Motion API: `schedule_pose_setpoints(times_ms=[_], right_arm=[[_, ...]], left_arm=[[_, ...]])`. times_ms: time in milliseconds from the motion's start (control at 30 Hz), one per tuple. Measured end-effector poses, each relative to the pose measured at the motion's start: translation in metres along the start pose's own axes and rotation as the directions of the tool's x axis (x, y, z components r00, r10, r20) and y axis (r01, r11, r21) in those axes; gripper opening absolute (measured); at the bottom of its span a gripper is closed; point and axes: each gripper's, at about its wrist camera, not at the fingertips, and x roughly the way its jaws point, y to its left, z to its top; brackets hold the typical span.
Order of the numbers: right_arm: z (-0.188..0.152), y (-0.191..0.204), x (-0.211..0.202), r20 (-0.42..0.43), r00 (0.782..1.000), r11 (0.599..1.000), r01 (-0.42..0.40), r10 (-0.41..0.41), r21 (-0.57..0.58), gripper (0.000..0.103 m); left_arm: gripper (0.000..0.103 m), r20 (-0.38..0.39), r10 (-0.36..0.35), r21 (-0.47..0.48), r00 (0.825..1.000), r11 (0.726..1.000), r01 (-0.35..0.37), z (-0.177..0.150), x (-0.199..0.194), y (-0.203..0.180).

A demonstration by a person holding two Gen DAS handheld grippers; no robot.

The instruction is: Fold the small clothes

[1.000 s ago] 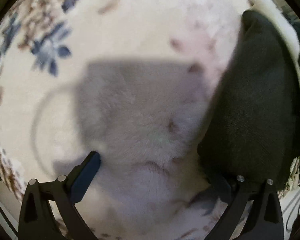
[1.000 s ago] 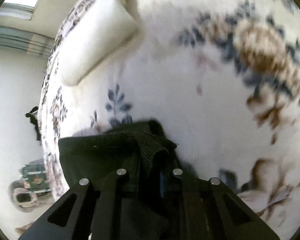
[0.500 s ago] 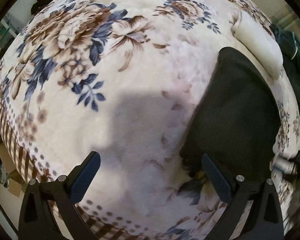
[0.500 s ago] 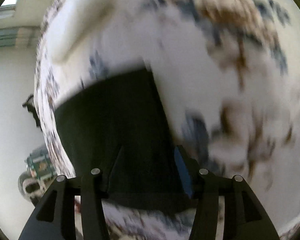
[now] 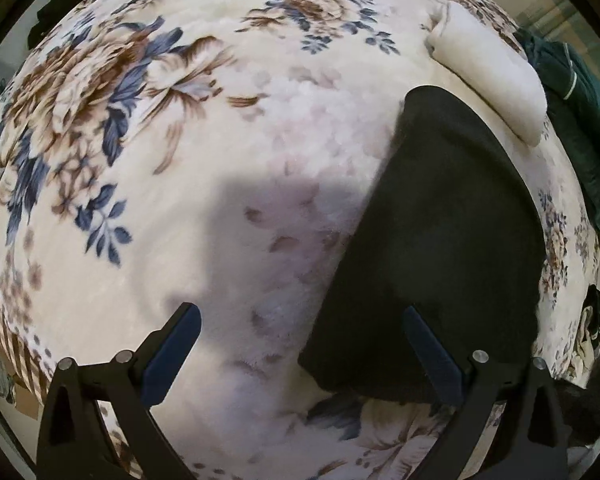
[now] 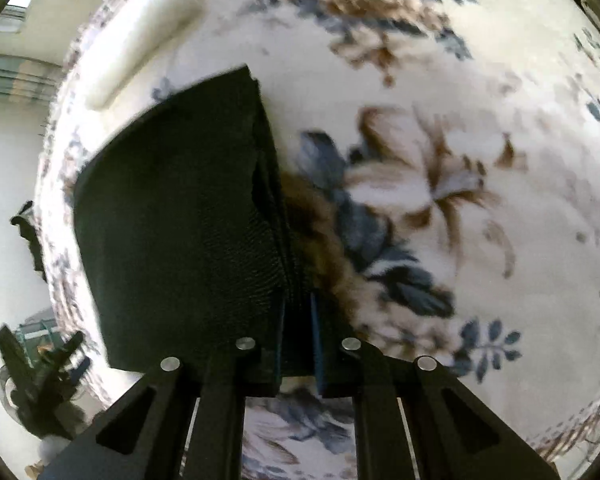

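on the fluffy floral blanket (image 5: 204,152), a flat dark knit garment (image 6: 172,216) in the just-closed right gripper (image 6: 298,344), left gripper (image 5: 300,344) wide, empty

Black garment (image 5: 440,232), cream blanket (image 5: 220,140) with blue-brown flowers, white pillow (image 5: 488,76)

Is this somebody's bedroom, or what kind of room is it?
Probably a bedroom. A fluffy flowered blanket covers what looks like a bed, a cream pillow lies at its far edge, and a folded black garment rests on top. More dark clothes are piled beside the bed.
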Motion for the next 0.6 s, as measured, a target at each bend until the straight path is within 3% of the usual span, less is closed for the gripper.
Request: schedule_pose_setpoints(times_ms=[100,200,267,367,533,600], right_arm=[[0.005,-0.006,0.027,-0.083,0.996,1.0,0.018,-0.018,-0.002,0.012],[0.019,-0.011,0.034,-0.137,0.989,0.998,-0.061,0.064,0.024,0.022],[0.03,-0.018,0.029,-0.128,0.985,0.993,-0.114,0.118,0.036,0.049],[0.049,-0.025,0.02,-0.094,0.975,0.979,-0.196,0.2,0.049,0.051],[0.093,-0.006,0.026,-0.044,0.975,0.976,-0.217,0.216,-0.019,0.051],[0.116,-0.001,0.038,-0.05,0.959,0.961,-0.277,0.278,0.012,0.051]], left_arm=[[0.102,0.009,-0.021,0.01,1.0,1.0,0.021,0.013,0.002,0.001],[0.102,0.026,-0.059,0.03,0.998,0.998,0.058,0.036,0.006,-0.002],[0.102,0.033,-0.111,0.043,0.993,0.993,0.109,0.056,0.011,-0.006],[0.102,0.013,-0.183,0.058,0.983,0.982,0.182,0.086,0.026,-0.02],[0.102,-0.081,-0.269,0.142,0.96,0.95,0.278,0.145,0.075,-0.07],[0.085,-0.105,-0.276,0.139,0.956,0.947,0.288,0.162,0.094,-0.082]])
